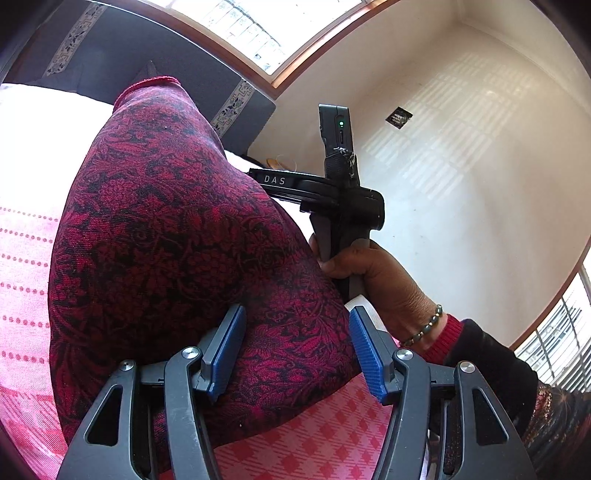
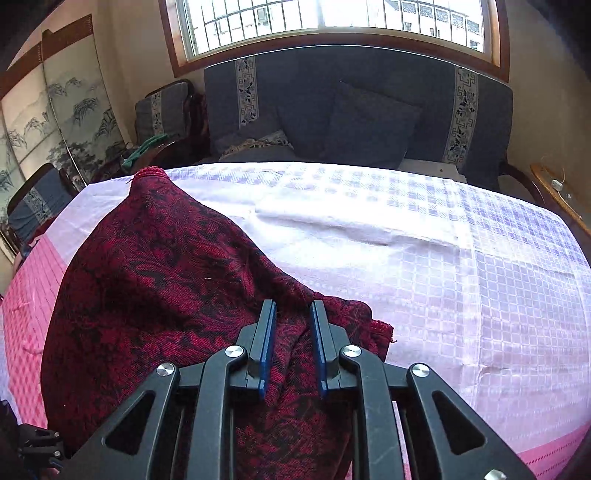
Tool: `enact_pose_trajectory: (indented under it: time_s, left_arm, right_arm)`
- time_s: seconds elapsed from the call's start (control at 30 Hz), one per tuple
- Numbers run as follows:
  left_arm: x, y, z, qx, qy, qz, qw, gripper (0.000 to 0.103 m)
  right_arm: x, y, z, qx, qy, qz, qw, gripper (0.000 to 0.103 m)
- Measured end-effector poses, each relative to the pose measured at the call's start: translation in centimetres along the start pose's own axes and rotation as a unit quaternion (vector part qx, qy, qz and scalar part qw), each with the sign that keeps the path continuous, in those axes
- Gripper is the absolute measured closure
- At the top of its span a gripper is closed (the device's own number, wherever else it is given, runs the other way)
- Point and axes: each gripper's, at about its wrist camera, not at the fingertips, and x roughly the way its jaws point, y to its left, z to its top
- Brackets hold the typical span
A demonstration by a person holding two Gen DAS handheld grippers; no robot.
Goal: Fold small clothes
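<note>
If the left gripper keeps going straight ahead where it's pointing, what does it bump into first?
Probably the red patterned cloth. The left gripper is open, and the cloth already lies between its blue pads. How near the fabric sits is hard to judge.

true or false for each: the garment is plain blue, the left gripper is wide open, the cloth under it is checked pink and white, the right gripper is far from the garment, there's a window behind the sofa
1. The garment is plain blue. False: it is red with a black floral pattern.
2. The left gripper is wide open. True: its blue pads stand apart over the garment.
3. The table cloth is checked pink and white. True.
4. The right gripper is far from the garment. False: its fingers straddle a raised fold of it.
5. A window is behind the sofa. True.
</note>
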Motion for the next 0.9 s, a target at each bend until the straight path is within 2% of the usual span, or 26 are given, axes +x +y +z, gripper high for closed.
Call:
enact_pose_trajectory:
  time_s: [0.07, 0.17, 0.23, 0.37, 0.5, 0.57, 0.67, 0.77, 0.9]
  left_arm:
    - [0.0, 0.1, 0.3, -0.001, 0.0, 0.0, 1.0, 0.044]
    - [-0.1, 0.2, 0.3, -0.001, 0.0, 0.0, 1.0, 0.043]
    - [0.1, 0.2, 0.1, -0.002, 0.0, 0.001, 1.0, 0.043]
    - [0.2, 0.3, 0.1, -0.003, 0.0, 0.001, 1.0, 0.043]
    - [0.2, 0.3, 0.1, -0.002, 0.0, 0.002, 1.0, 0.042]
    - [0.1, 0.4, 0.1, -0.002, -0.001, 0.003, 1.0, 0.042]
    - [0.1, 0.4, 0.1, 0.001, 0.002, 0.006, 1.0, 0.042]
    - [0.2, 0.1, 0.2, 0.007, 0.006, 0.015, 0.9998, 0.042]
    - [0.3, -0.4, 0.3, 0.017, 0.007, 0.029, 0.9994, 0.041]
  right_arm:
    - [0.1, -0.9, 0.0, 0.015, 0.0, 0.018, 1.0, 0.088]
    - [-0.4, -1.1, 0.2, 0.02, -0.009, 0.02, 1.0, 0.087]
    - [-1.5, -1.2, 0.3, 0.034, -0.019, 0.025, 0.999, 0.082]
    - [-5.9, -1.0, -0.2, 0.034, -0.072, 0.022, 0.997, 0.079]
    - [-10.0, 0.7, -2.8, 0.021, -0.103, 0.056, 0.993, 0.078]
    - [-10.1, 2.3, -4.7, -0.004, -0.09, 0.05, 0.995, 0.078]
    - [-7.9, 3.2, -7.1, -0.023, -0.049, 0.006, 0.998, 0.075]
    - [-7.2, 1.5, -8.2, 0.025, -0.055, 0.033, 0.998, 0.075]
    - [-7.0, 1.1, -9.0, 0.041, -0.08, 0.046, 0.995, 0.074]
